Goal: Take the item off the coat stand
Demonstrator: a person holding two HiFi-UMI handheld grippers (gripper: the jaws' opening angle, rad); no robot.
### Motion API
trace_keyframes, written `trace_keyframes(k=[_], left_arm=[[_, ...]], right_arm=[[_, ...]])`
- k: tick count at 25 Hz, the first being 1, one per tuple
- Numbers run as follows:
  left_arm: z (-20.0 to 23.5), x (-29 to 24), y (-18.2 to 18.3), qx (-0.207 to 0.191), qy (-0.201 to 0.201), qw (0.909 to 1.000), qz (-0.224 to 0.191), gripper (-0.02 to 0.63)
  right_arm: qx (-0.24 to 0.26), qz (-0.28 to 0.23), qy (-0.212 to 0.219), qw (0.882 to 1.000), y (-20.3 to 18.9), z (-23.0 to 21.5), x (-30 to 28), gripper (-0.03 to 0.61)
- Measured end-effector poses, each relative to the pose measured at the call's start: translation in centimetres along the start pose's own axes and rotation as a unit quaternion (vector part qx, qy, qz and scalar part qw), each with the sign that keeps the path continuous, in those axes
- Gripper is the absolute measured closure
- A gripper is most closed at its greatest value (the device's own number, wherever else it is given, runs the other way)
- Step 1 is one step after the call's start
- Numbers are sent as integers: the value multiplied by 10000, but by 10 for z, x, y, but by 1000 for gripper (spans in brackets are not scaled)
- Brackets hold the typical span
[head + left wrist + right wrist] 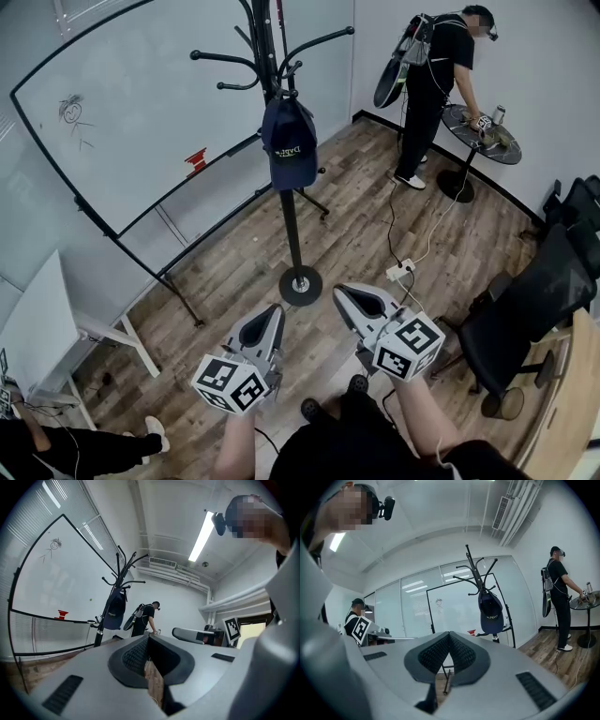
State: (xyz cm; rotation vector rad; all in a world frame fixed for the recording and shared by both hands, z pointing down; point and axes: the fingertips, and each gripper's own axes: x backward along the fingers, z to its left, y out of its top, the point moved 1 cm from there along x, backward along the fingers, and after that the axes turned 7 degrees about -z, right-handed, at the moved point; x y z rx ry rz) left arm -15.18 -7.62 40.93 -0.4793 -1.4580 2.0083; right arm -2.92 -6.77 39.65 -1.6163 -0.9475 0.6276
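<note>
A dark blue cap (288,142) hangs from a hook of the black coat stand (292,225), whose round base (300,285) rests on the wood floor. The cap (114,612) also shows in the left gripper view, and the cap (491,612) in the right gripper view, well beyond the jaws in both. My left gripper (268,317) and right gripper (349,298) are held low, near the stand's base and far below the cap. Both have their jaws together at the tips with nothing between them.
A tilted whiteboard (141,112) on a black frame stands left of the stand. A person (433,89) bends over a small round table (483,131) at the back right. A black office chair (534,300) is at the right, a power strip (401,270) with cables on the floor.
</note>
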Motion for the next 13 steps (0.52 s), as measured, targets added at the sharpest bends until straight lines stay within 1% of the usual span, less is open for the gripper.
trace_keyframes(k=[9,13], left_arm=[[2,4,0,-9,16,10000,3,600],[2,3,0,20,18,10000,5,600]], right_arm=[[12,74,127,9999,-4,8,-7,547],[-131,36,199,9997,-3,9,-8,547]])
